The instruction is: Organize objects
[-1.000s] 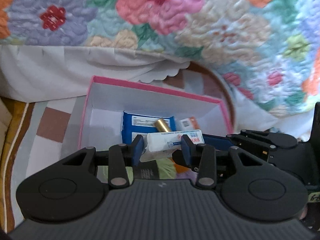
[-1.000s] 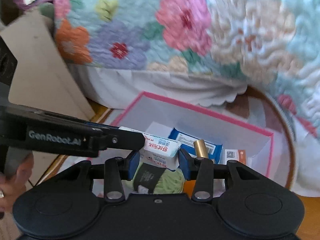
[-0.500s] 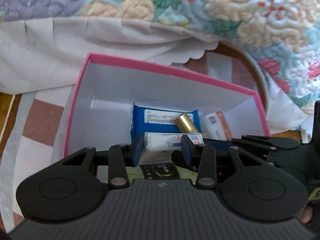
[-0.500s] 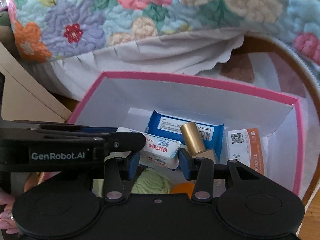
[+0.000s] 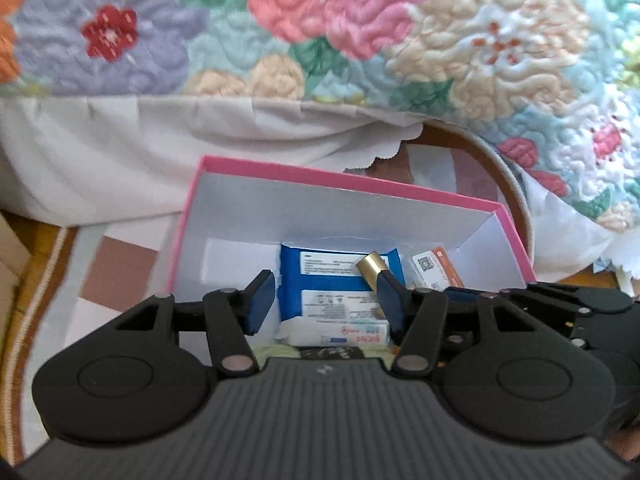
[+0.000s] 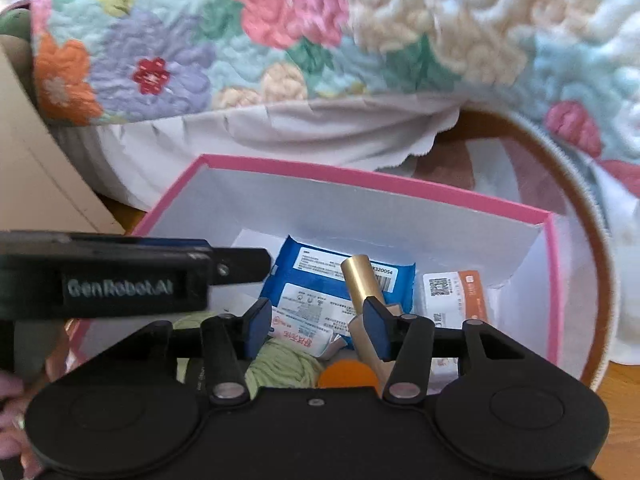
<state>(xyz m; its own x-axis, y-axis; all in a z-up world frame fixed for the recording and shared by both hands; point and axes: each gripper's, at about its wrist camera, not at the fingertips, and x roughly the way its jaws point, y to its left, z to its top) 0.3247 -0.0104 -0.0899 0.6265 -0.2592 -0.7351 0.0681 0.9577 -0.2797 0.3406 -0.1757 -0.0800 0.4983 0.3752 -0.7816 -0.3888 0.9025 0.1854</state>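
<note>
Left wrist view: your left gripper (image 5: 326, 304) and right gripper (image 6: 316, 326) jaws have just been opening, both now clear of the white packet (image 5: 340, 332) lying inside the pink box (image 5: 344, 184).

Floral quilt (image 5: 360, 40), white sheet (image 5: 160, 140) beneath, patterned rug (image 5: 112, 256) below.

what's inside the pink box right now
In the pink box: blue packet, gold tube across it, white packet, green yarn, orange-white card. Grippers hide the near floor.
</note>
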